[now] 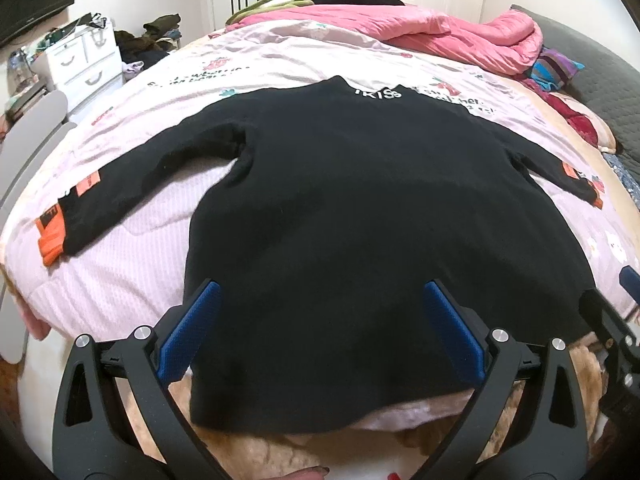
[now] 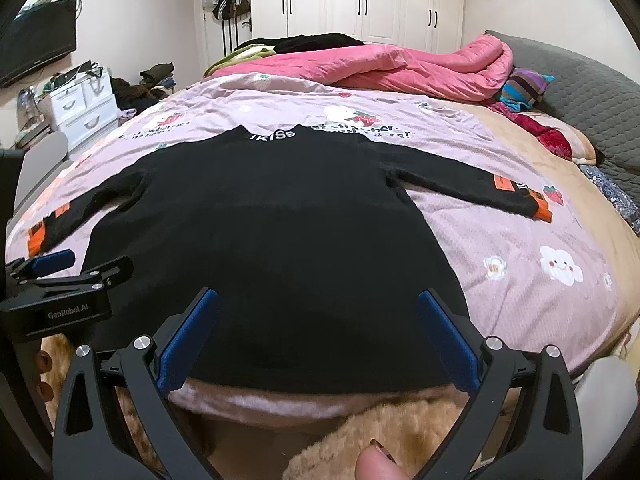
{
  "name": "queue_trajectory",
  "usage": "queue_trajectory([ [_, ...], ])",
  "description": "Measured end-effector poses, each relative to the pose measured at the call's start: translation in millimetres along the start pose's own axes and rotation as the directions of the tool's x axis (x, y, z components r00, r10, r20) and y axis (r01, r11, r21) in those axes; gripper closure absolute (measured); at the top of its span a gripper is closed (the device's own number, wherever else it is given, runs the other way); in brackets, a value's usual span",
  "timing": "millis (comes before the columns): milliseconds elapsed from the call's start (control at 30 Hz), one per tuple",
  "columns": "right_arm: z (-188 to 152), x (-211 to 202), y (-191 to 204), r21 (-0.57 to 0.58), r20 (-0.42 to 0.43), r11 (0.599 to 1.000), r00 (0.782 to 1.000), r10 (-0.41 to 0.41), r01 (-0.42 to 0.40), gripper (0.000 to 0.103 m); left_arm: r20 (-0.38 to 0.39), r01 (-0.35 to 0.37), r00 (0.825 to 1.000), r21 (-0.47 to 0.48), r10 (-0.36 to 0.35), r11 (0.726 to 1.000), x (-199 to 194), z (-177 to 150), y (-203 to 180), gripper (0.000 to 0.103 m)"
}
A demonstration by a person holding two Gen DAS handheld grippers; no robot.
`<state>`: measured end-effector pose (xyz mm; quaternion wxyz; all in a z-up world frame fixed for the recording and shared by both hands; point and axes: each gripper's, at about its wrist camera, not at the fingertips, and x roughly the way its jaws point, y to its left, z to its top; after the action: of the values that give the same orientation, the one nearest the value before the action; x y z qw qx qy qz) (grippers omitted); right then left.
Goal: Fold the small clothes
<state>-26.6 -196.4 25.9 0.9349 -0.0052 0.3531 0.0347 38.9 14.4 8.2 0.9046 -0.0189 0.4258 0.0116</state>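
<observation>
A small black sweater (image 1: pixel 360 200) (image 2: pixel 272 232) lies flat on the bed, collar away from me, both sleeves spread out sideways with orange cuffs. White letters mark its collar (image 2: pixel 274 135). My left gripper (image 1: pixel 320 292) hangs open over the sweater's lower left part, its blue pads (image 1: pixel 188 328) wide apart with nothing between them. My right gripper (image 2: pixel 318 300) is open too, above the hem's right part. Each gripper shows at the edge of the other's view: the right gripper (image 1: pixel 624 300), the left gripper (image 2: pixel 60 268).
The bed has a pale pink printed cover (image 2: pixel 520 240). A bunched pink quilt (image 2: pixel 400 64) and dark clothes lie at the far end, pillows (image 2: pixel 528 88) at the right. A white drawer unit (image 2: pixel 84 104) stands left; wardrobes (image 2: pixel 360 0) behind. A tan fleece (image 2: pixel 380 432) hangs near me.
</observation>
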Motion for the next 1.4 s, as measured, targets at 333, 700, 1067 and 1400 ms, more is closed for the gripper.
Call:
queue_trajectory([
  [333,51.2,22.7,-0.7,0.032,0.025,0.999,1.000,-0.013,0.012,0.004,0.020,0.012,1.000,-0.023,-0.012,1.000,15.0,46.1,6.3,0.008],
  [700,93.5,53.6,-0.2,0.035,0.009,0.999,0.999,-0.033,0.033,0.004,0.039,0.026,0.999,-0.065,-0.023,0.998,28.4,94.7,10.5,0.008],
  [1067,149.9,71.3,-24.8,0.122,0.073,0.991,0.996,-0.060,0.051,0.004,0.014,0.043,0.999,-0.102,-0.042,0.994,64.7,140.6,8.6,0.008],
  [1400,192.2,94.8,-59.1,0.234,0.099,0.970,0.991,-0.093,0.068,0.004,0.000,0.066,0.998,-0.115,-0.067,0.991,102.1,179.2,-4.3,0.008],
])
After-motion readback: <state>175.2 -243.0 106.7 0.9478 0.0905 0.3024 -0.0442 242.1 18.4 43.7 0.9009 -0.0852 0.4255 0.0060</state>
